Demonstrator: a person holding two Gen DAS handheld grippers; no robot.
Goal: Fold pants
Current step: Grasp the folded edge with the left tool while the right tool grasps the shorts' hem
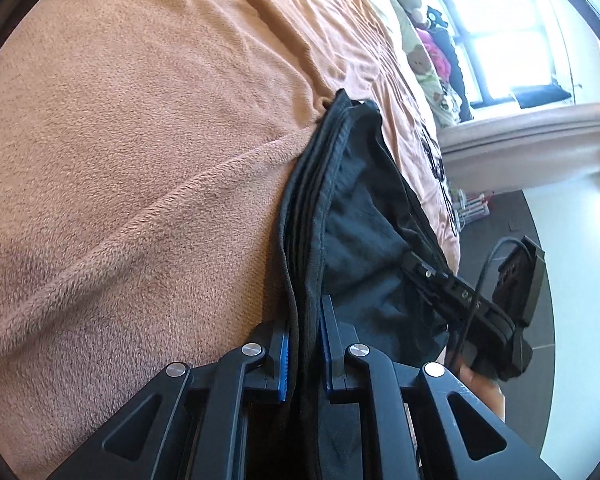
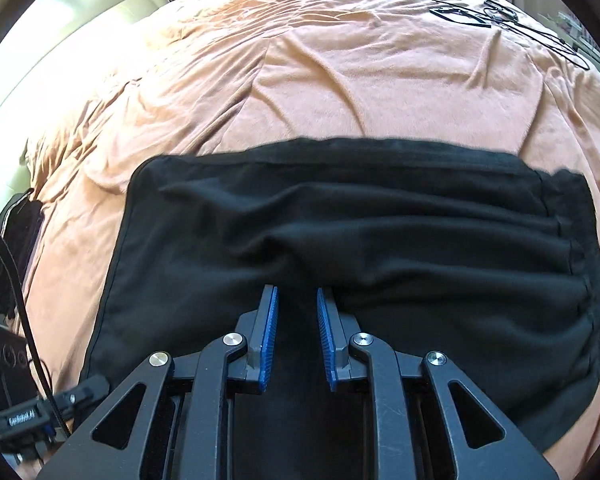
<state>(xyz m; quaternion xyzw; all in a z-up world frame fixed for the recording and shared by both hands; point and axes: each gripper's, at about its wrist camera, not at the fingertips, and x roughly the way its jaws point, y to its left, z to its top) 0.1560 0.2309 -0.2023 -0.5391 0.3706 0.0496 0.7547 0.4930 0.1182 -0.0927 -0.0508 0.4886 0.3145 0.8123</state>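
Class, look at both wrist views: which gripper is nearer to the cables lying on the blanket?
Right, though not close. The right gripper sits over the black pants, with the cables far across the blanket. The left gripper, clamping the pants' edge, shows no cables.

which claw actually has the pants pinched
The left claw: black pants edge sits clamped between its blue pads. The right claw is open, over the cloth.

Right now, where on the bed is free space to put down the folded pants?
Free: the orange blanket beyond the far edge of the pants, and the strip to their left. Crowded: the far right corner, with black cables, and the left edge beside dark clothing.
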